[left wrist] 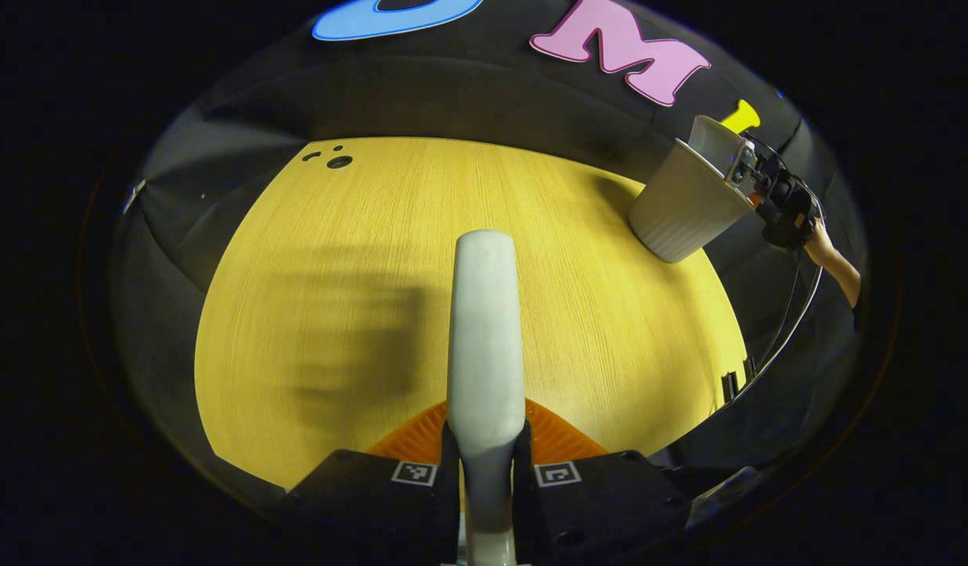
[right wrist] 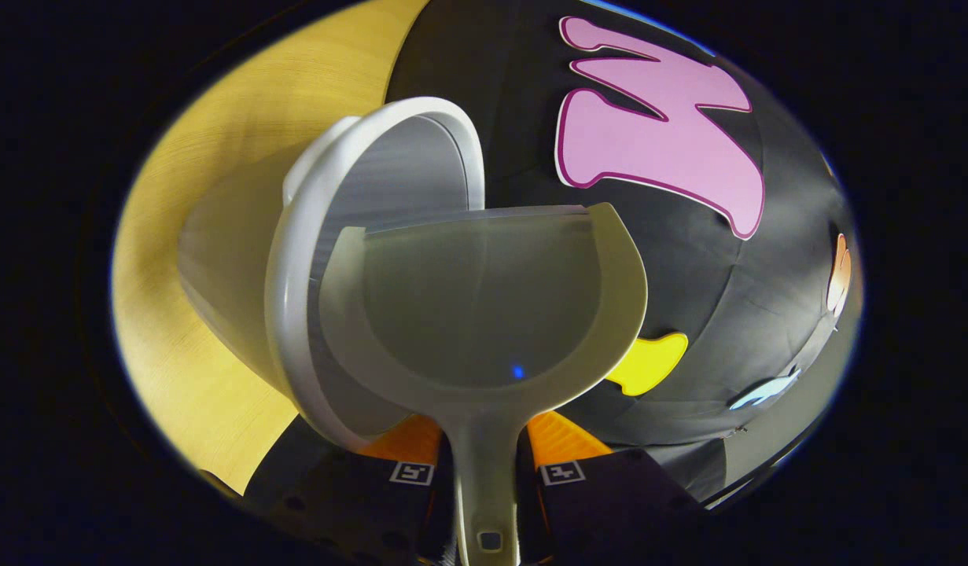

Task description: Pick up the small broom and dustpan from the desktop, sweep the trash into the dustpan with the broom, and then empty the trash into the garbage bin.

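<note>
Spillage is looking like the main risk: the dustpan [right wrist: 484,306], clamped by its handle in the right gripper [right wrist: 484,472], is tipping over the garbage bin [right wrist: 311,259] rim, and trash could be missing the opening if the lip drifts sideways. Meanwhile the left gripper [left wrist: 484,472] is squeezing the broom [left wrist: 485,330] handle, whose long axis is pointing straight ahead over the desktop [left wrist: 609,330], well apart from the bin.

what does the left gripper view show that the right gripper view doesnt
Left gripper view: the broom handle clamped in the left gripper, most of the desktop, and the right gripper with a hand far off.
Right gripper view: the dustpan seen close, its handle in the right gripper's fingers, its lip over the bin's mouth.
Both: the garbage bin, the dustpan and the desktop.
</note>
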`<state>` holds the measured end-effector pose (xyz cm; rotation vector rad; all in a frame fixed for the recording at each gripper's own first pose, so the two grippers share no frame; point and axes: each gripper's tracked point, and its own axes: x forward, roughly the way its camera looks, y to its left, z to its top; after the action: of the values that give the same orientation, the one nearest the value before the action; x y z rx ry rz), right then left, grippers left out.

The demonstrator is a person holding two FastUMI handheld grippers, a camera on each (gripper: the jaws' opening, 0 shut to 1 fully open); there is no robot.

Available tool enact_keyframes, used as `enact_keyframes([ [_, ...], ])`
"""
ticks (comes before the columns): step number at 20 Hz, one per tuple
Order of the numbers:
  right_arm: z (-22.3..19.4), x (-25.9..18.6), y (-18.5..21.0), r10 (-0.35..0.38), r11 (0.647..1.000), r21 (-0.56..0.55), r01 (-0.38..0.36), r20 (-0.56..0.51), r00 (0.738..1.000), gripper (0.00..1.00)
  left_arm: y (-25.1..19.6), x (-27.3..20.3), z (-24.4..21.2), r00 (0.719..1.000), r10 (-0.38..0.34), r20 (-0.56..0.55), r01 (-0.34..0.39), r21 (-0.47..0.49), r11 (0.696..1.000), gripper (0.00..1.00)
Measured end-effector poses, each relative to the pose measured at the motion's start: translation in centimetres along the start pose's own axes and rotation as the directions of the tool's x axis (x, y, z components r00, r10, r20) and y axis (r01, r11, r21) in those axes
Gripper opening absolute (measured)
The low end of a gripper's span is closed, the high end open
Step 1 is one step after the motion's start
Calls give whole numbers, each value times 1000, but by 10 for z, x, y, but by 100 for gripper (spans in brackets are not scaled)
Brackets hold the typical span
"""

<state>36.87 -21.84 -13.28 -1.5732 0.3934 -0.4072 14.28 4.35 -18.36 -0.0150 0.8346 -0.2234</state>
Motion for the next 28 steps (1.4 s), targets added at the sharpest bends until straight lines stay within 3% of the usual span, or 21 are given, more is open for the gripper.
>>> enact_keyframes([
  [4, -16, -2, 9, 112, 979, 182, -97, -77, 991, 34, 3, -4, -1, 1000, 12, 4, -12, 24, 1000, 31],
  [9, -28, -6, 4, 188, 898, 419, -132, -93, 978, 34, 8, -13, 7, 998, 43, 52, -44, 15, 999, 31],
  [14, -33, 2, -11, 260, 728, 669, -147, -72, 963, 34, 16, -23, 17, 992, 61, 108, -60, -12, 998, 31],
  [16, -28, -1, -14, 304, 628, 758, -175, -31, 952, 34, 21, -25, 19, 990, 71, 126, -68, -21, 997, 31],
  [21, 3, -9, -33, 284, 381, 897, -224, 117, 952, 34, 33, -26, 11, 986, 86, 141, -77, -65, 995, 31],
  [23, 12, -12, -42, 262, 332, 908, -254, 170, 950, 34, 37, -26, 5, 984, 101, 149, -90, -77, 993, 31],
  [25, 24, -16, -50, 252, 312, 903, -295, 221, 942, 34, 42, -26, -1, 980, 122, 157, -112, -69, 991, 31],
  [28, 54, -29, -37, 262, 268, 884, -383, 316, 912, 34, 42, -23, -11, 978, 136, 160, -126, -72, 989, 30],
])
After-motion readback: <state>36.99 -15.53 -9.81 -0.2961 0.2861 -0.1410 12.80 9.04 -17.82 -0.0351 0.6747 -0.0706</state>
